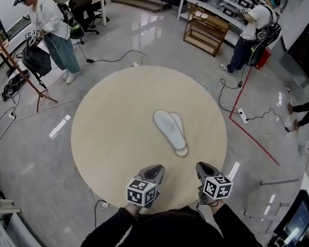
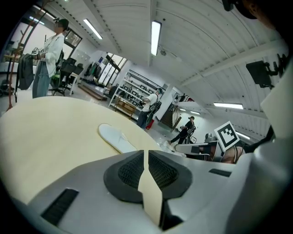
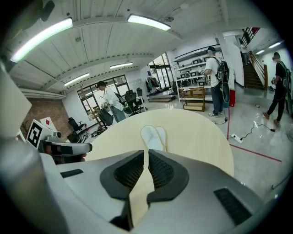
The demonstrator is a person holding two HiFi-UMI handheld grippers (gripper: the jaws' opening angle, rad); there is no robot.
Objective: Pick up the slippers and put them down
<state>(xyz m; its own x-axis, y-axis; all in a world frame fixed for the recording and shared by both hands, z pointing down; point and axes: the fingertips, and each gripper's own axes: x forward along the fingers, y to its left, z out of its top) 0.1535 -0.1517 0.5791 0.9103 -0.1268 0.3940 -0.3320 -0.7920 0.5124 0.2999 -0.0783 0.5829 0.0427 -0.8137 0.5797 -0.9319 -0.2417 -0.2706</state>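
Looks either unstarted or already finished, with slippers [image 1: 171, 130] lying overlapped near mid-desk [image 1: 109, 126], well apart from left tool [image 1: 154, 172] and right tool [image 1: 203, 167], both closed on nothing at the near rim.

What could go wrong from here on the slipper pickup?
1. The slippers lie overlapped, one partly on the other: a grip on one may drag the other.
2. They look thin and flat on the table, so jaws may skid over them.
3. The left gripper and right gripper are both shut and empty at the near edge; arriving shut would likely push the pair.
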